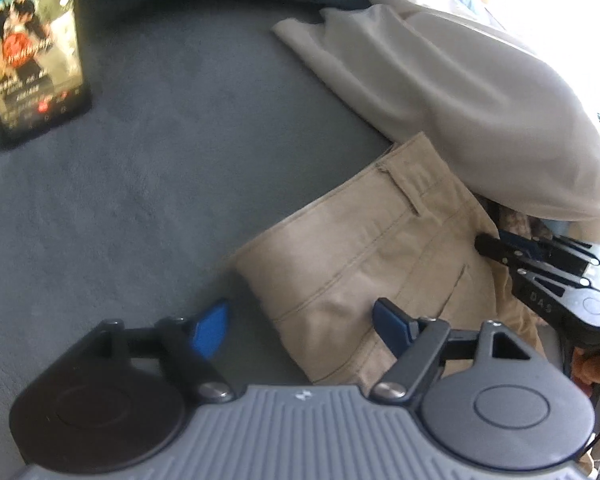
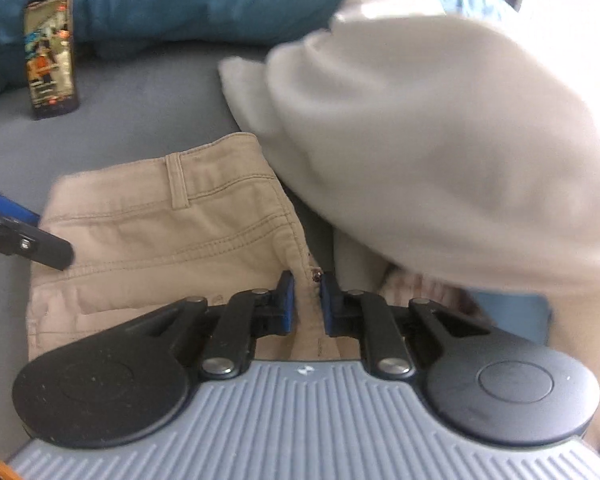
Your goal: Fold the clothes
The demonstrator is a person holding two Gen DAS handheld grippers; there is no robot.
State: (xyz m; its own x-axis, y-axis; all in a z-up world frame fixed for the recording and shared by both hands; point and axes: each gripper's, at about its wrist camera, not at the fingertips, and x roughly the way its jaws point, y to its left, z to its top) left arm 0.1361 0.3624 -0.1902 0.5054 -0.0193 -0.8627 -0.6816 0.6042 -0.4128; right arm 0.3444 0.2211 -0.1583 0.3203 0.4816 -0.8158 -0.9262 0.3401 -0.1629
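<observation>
Right gripper point(image 2: 307, 300), angled downward at lower centre, pinches the khaki trousers' point(image 2: 172, 236) edge; left gripper point(image 1: 300, 320), likewise angled, gapes wide, empty.

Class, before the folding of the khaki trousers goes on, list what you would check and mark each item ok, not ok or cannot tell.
1. Right gripper closed on the khaki trousers edge: ok, fabric sits between its pads.
2. Left gripper gripping the trousers: not ok, open, one finger over the cloth.
3. White pillow clear of the trousers: not ok, it overlaps their far edge.
4. Phone out of the way: ok.
5. Trousers flat underneath: cannot tell.
</observation>
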